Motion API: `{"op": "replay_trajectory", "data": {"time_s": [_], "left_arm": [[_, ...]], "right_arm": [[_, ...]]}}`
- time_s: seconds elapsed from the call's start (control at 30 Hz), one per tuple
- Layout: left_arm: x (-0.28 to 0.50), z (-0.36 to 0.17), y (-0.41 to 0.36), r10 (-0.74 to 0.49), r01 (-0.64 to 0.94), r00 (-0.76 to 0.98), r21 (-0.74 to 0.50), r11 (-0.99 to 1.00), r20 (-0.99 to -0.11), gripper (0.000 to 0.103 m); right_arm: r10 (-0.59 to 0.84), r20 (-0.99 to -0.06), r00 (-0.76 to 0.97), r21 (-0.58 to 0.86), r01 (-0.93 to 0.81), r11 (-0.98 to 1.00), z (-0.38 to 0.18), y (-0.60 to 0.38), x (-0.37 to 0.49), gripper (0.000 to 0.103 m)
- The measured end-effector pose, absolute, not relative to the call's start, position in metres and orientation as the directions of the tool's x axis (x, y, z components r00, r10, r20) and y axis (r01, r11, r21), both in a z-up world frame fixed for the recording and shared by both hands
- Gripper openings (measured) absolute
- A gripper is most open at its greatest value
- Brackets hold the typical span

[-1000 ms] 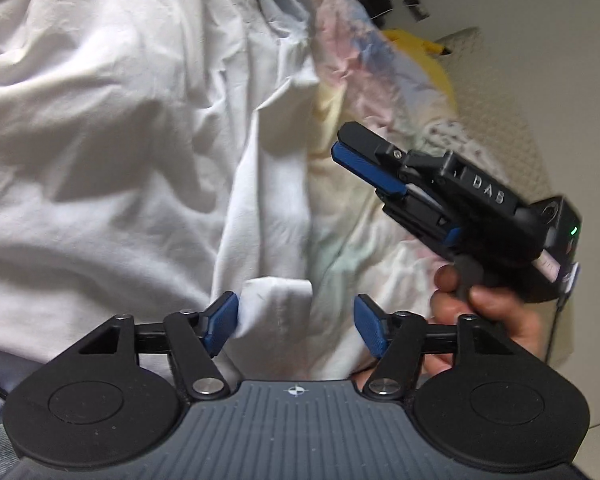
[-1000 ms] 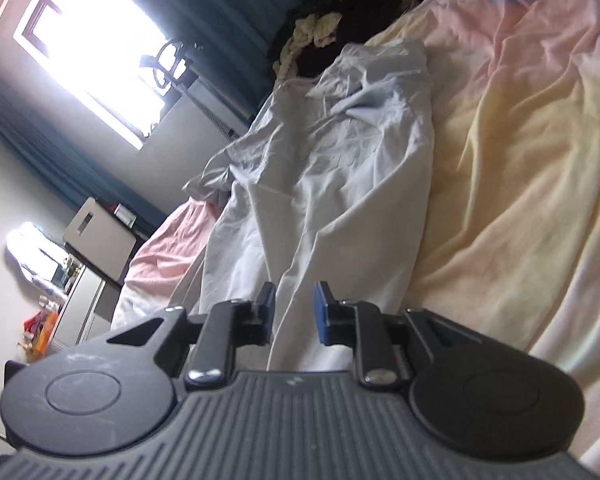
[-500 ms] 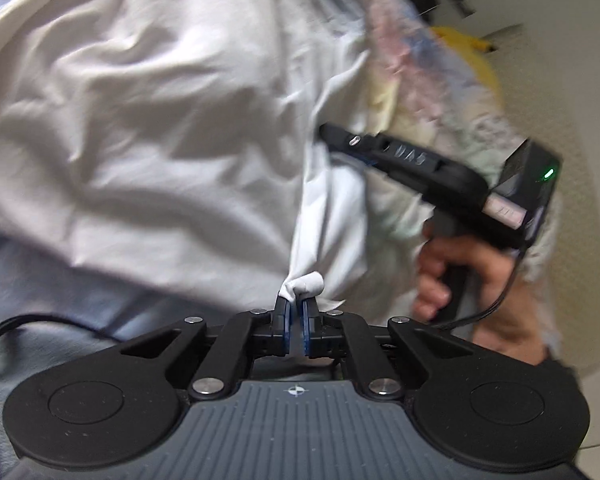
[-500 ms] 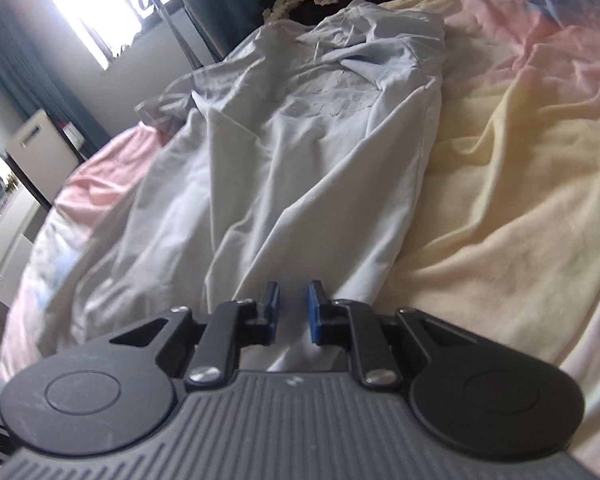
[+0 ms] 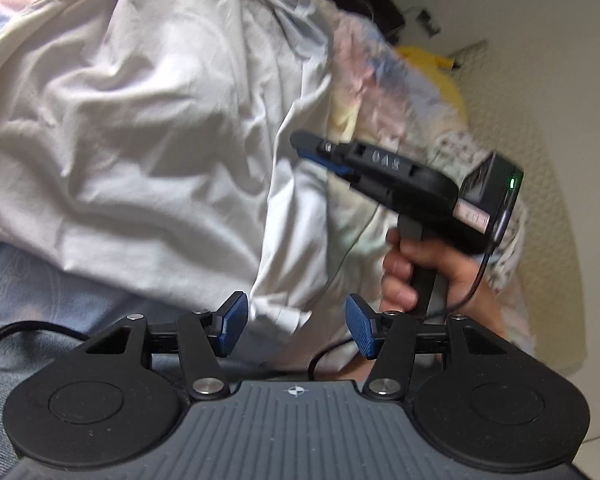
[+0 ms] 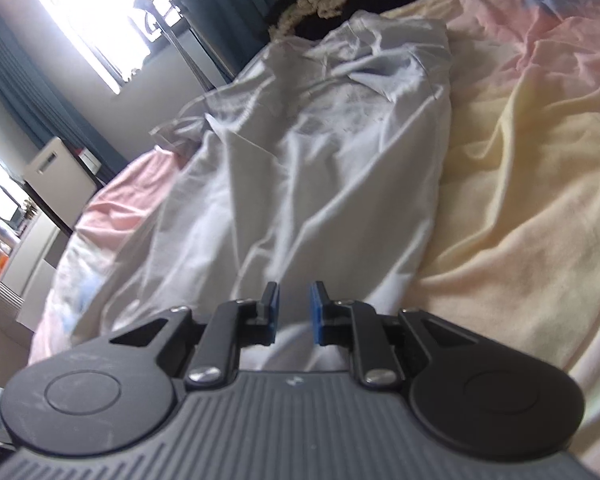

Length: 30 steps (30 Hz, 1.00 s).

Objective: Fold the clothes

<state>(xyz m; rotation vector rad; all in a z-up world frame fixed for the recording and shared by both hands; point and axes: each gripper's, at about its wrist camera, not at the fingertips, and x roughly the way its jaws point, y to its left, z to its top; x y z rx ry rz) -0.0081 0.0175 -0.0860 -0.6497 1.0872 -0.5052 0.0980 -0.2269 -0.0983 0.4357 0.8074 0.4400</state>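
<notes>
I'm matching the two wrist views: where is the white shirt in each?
Left wrist: white shirt fills the left and centre, its hem between the open left gripper.
Right wrist: shirt runs up the centre from the right gripper.
Shared landmark: pastel bedsheet.

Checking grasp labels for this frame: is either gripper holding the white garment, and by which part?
Nothing is held. The left gripper is open, with the crumpled white cotton garment hem loose between its fingers. The right gripper is open over the cloth.
</notes>
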Motion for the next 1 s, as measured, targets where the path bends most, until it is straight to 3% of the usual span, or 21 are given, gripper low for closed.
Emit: {"op": "replay_trajectory", "data": {"time_s": [0.13, 0.17, 0.27, 0.43, 0.53, 0.6, 0.77, 0.97, 1.0], "left_arm": [[0.013, -0.103, 0.012, -0.646, -0.026, 0.386, -0.708, 0.705, -0.658, 0.057], [0.014, -0.104, 0.007, -0.633, -0.021, 0.371, -0.688, 0.725, -0.679, 0.051], [0.016, -0.1, 0.004, -0.601, -0.004, 0.365, -0.647, 0.763, -0.711, 0.021], [0.018, -0.078, 0.019, -0.564, 0.023, 0.433, -0.617, 0.786, -0.703, 0.019], [0.019, -0.065, 0.028, -0.542, 0.038, 0.472, -0.598, 0.8, -0.695, 0.033], [0.019, -0.056, 0.034, -0.527, 0.048, 0.498, -0.585, 0.81, -0.689, 0.06], [0.052, -0.036, 0.07, -0.433, 0.004, 0.605, -0.541, 0.841, -0.668, 0.062], [0.162, -0.045, 0.127, -0.168, -0.166, 0.679, -0.373, 0.913, -0.715, 0.062], [0.181, -0.049, 0.134, -0.122, -0.19, 0.673, -0.33, 0.925, -0.729, 0.062]], "right_arm": [[0.534, -0.569, 0.625, 0.554, -0.188, 0.811, -0.093, -0.232, 0.097, 0.019], [0.535, -0.561, 0.632, 0.558, -0.188, 0.808, -0.092, -0.234, 0.096, 0.019], [0.532, -0.555, 0.64, 0.55, -0.198, 0.812, -0.091, -0.233, 0.094, 0.019], [0.466, -0.647, 0.604, 0.46, -0.178, 0.87, -0.112, -0.221, 0.102, 0.019], [0.451, -0.658, 0.603, 0.437, -0.182, 0.881, -0.118, -0.218, 0.103, 0.018], [0.456, -0.635, 0.624, 0.457, -0.172, 0.873, -0.115, -0.221, 0.1, 0.019], [0.453, -0.508, 0.733, 0.521, -0.157, 0.839, -0.096, -0.229, 0.095, 0.026], [0.415, -0.477, 0.775, 0.518, -0.134, 0.845, -0.101, -0.224, 0.11, 0.034], [0.421, -0.478, 0.771, 0.523, -0.135, 0.842, -0.103, -0.224, 0.113, 0.045]]}}
